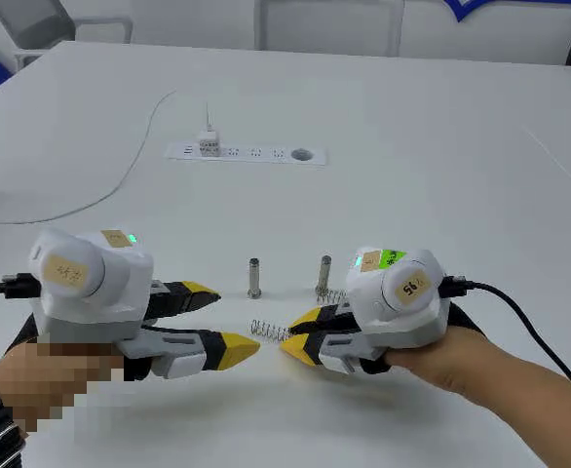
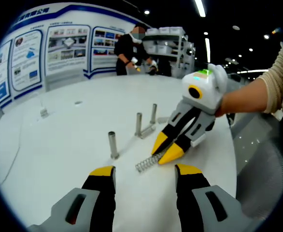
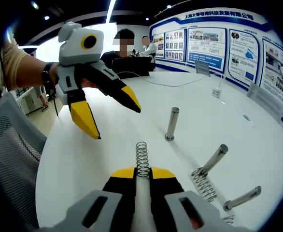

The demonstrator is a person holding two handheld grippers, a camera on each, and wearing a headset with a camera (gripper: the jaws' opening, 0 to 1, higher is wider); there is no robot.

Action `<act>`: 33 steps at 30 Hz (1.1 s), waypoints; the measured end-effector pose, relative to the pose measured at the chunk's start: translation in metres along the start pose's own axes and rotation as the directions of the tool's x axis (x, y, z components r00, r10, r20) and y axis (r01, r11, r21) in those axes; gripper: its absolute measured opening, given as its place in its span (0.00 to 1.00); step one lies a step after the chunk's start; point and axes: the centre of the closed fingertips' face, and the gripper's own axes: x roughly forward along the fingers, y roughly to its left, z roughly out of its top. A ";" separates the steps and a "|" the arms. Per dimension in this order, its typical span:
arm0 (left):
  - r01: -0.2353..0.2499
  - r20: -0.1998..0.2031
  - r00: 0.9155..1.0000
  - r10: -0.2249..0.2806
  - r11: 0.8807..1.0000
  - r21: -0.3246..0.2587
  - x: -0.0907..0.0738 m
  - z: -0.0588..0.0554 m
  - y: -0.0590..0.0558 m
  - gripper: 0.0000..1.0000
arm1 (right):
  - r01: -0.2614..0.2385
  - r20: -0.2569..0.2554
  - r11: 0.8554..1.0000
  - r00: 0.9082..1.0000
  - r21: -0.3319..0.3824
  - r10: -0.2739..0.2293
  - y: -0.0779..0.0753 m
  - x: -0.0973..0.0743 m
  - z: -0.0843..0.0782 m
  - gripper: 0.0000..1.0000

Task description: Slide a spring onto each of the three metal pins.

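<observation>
My right gripper point(image 1: 290, 337) point(image 3: 143, 173) is shut on one end of a small steel spring point(image 1: 266, 330) point(image 3: 142, 155) that lies low over the white table. The spring's free end points toward my left gripper point(image 1: 229, 319) point(image 2: 145, 170), which is open and empty a short way off. Two metal pins point(image 1: 254, 278) point(image 1: 324, 275) stand upright just behind the tips. The right gripper view has three pins point(image 3: 172, 123) point(image 3: 214, 158) point(image 3: 242, 197); the nearest is bare, and another spring point(image 3: 202, 181) sits at the middle pin's base.
A white power strip point(image 1: 245, 153) with a plugged charger and a thin cable point(image 1: 120, 180) lies further back on the table point(image 1: 441, 166). People stand at the far end of the room point(image 2: 134, 48).
</observation>
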 end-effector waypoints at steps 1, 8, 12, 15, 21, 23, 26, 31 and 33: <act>0.002 0.000 1.000 -0.002 1.000 0.002 0.001 0.000 0.000 0.50 | -0.001 -0.002 1.000 1.000 -0.001 0.001 0.000 -0.001 0.000 0.11; 0.032 -0.015 0.999 -0.032 0.999 0.032 0.008 -0.002 -0.009 0.48 | -0.030 -0.026 0.999 0.999 -0.015 0.030 0.004 -0.011 -0.002 0.11; 0.054 -0.028 0.998 -0.053 0.997 0.059 0.011 -0.003 -0.015 0.47 | -0.052 -0.042 0.998 0.998 -0.026 0.050 0.007 -0.019 -0.002 0.11; 0.074 -0.034 0.997 -0.071 0.994 0.077 0.014 -0.004 -0.021 0.46 | -0.082 -0.063 0.996 0.995 -0.032 0.080 0.011 -0.024 -0.004 0.11; 0.103 -0.049 0.994 -0.098 0.987 0.127 0.017 -0.006 -0.027 0.42 | -0.147 -0.097 0.988 0.985 -0.049 0.142 0.024 -0.032 -0.005 0.11; 0.122 -0.055 0.992 -0.115 0.983 0.136 0.018 -0.007 -0.031 0.39 | -0.156 -0.103 0.986 0.983 -0.058 0.150 0.026 -0.033 -0.004 0.11; 0.150 -0.068 0.988 -0.140 0.976 0.156 0.018 -0.009 -0.037 0.32 | -0.163 -0.111 0.984 0.982 -0.066 0.155 0.028 -0.034 -0.003 0.11; 0.170 -0.086 0.984 -0.156 0.967 0.190 0.019 -0.013 -0.043 0.29 | -0.176 -0.129 0.981 0.978 -0.076 0.165 0.030 -0.036 0.000 0.11; 0.177 -0.093 0.983 -0.161 0.964 0.201 0.020 -0.015 -0.044 0.29 | -0.189 -0.133 0.979 0.975 -0.076 0.178 0.032 -0.037 0.001 0.11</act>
